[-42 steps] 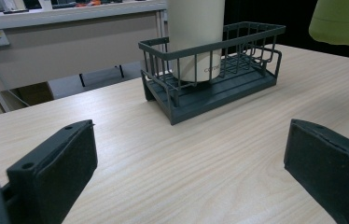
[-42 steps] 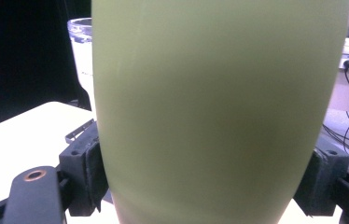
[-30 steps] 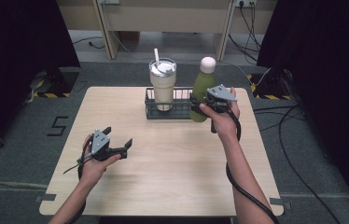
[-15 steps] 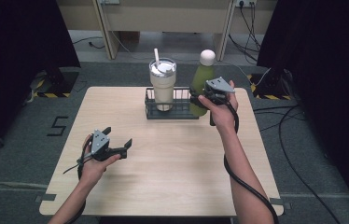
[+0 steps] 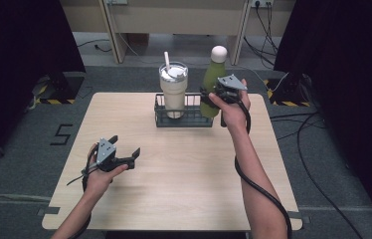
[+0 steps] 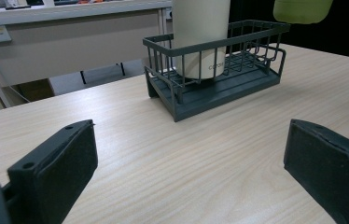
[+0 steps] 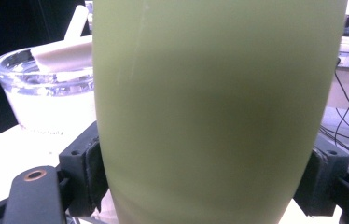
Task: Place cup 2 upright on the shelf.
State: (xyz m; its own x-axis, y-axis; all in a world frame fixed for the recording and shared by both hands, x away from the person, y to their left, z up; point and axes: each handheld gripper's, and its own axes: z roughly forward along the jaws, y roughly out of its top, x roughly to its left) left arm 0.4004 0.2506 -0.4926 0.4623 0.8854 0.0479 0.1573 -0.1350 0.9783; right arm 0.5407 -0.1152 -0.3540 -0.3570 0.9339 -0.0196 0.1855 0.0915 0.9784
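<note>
we have the right gripper (image 5: 213, 94) clamped on the green bottle (image 5: 213, 82), upper middle of the frame, its base clear of the basket's (image 5: 184, 122) right end so it can pass the rim. the tumbler (image 5: 173, 92) stands in the basket's left part. our left gripper (image 5: 133, 155) rests wide open and empty, lower left. the pale wooden table (image 5: 199, 169) sits on grey carpet, between dark curtains.

Pale wooden table (image 5: 184, 184), square-cornered, standing on grey carpet (image 5: 20, 164). Directly on it, near the far edge at mid-width: dark wire basket (image 5: 183, 118) with tumbler (image 5: 173, 89) inside. Left gripper (image 5: 124, 160) at near-left, resting on the wood.
</note>
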